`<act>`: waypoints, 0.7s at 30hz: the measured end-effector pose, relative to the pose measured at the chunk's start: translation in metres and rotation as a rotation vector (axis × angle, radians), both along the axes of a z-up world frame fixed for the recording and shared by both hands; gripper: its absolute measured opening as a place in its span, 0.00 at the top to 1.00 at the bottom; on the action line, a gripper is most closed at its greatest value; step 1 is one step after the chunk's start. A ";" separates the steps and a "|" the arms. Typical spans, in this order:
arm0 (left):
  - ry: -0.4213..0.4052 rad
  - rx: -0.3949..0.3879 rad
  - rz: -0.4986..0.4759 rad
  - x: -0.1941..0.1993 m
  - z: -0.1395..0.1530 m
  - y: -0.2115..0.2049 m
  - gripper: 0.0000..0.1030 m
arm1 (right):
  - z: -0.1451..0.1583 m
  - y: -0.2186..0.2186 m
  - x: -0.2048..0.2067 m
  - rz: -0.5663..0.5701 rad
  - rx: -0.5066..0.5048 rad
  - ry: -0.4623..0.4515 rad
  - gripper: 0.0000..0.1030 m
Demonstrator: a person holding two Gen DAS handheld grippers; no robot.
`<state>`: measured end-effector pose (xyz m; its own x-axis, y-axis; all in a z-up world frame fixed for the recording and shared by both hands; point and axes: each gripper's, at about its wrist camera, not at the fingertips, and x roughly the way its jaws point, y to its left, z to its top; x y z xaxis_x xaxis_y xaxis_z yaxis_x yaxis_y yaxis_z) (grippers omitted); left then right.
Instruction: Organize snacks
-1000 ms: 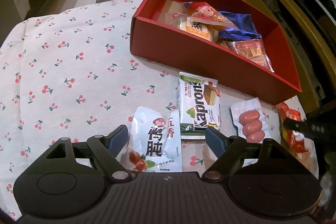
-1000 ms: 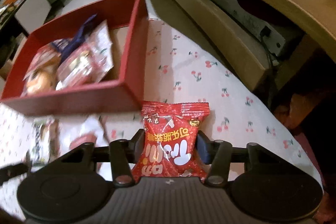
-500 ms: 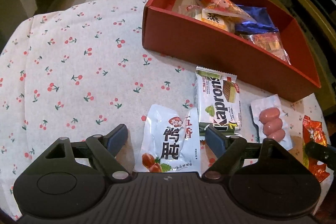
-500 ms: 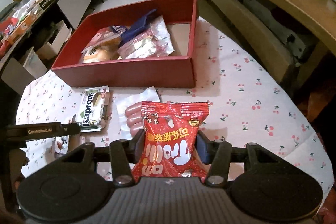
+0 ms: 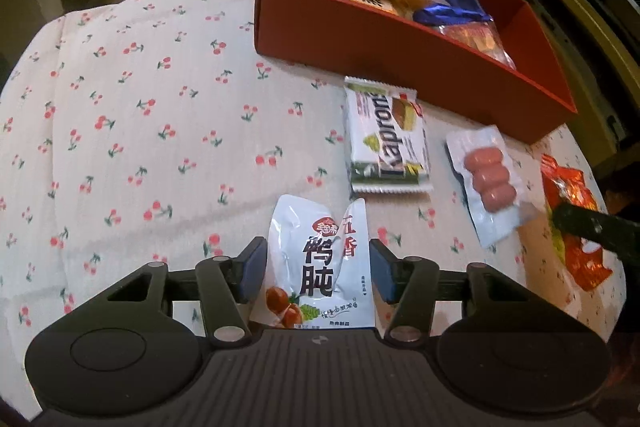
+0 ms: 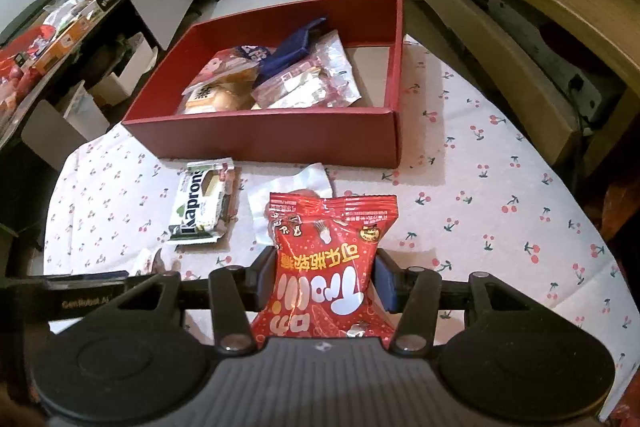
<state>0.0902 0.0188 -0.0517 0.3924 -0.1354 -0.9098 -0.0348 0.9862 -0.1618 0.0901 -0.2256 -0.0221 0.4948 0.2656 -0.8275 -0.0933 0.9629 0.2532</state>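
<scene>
Right claw [image 6: 325,279] squeezes red snack bag [image 6: 332,267], bag lifted above cherry cloth [image 6: 500,211]. Left claw [image 5: 318,273] around white pouch [image 5: 320,267]; small gaps beside fingers, so looks open, pouch flat on cloth. Past it: green-white wafer pack [image 5: 386,143], sausage pack [image 5: 486,183]. Farther back, red box [image 6: 280,135] with snacks inside.

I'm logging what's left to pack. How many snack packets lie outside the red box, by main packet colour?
White or clear: 3 (white pouch, Kaprons wafer, sausage pack)
Red: 1 (red packet)
Total: 4
</scene>
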 end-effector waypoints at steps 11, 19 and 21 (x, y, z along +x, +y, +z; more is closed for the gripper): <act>-0.028 0.040 -0.077 -0.017 0.007 -0.015 0.40 | -0.006 0.027 -0.021 0.083 -0.038 0.004 0.36; -0.006 0.076 -0.145 -0.035 -0.002 -0.024 0.40 | -0.027 0.049 -0.037 0.168 -0.111 0.048 0.36; 0.003 0.092 -0.156 -0.036 -0.007 -0.026 0.38 | -0.033 0.052 -0.036 0.176 -0.134 0.064 0.36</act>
<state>0.0539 -0.0074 -0.0585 0.3703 -0.1110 -0.9222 0.1198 0.9903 -0.0711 0.0540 -0.1741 -0.0556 0.3961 0.2285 -0.8893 -0.2504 0.9587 0.1348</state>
